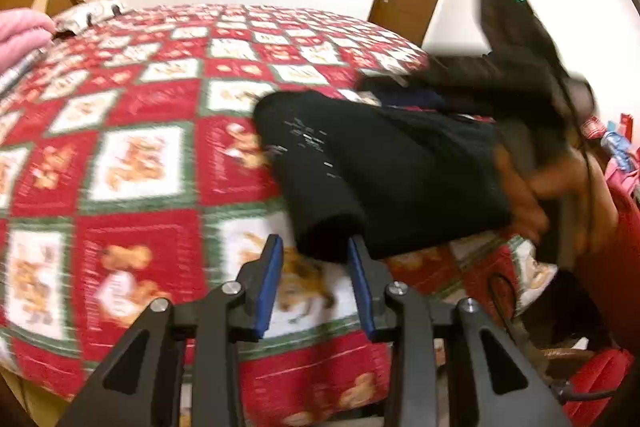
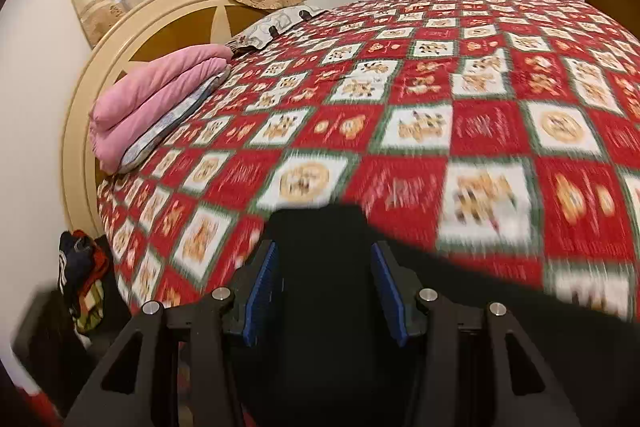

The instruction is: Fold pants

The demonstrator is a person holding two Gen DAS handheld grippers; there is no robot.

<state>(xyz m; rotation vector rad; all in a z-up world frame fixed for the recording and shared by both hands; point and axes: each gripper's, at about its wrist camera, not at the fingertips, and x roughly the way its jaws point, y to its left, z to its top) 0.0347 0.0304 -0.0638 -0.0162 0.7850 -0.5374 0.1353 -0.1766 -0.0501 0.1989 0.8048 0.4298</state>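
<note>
The quilted bed (image 2: 460,131) lies open toward twelve o'clock; a pink folded blanket (image 2: 160,99) blocks ten o'clock by the headboard (image 2: 120,39), black pants (image 1: 392,171) crowd the near edge.

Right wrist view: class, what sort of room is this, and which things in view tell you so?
Most likely a bedroom: a bed under a red patchwork quilt, a round headboard, and folded pink bedding at its head.
</note>
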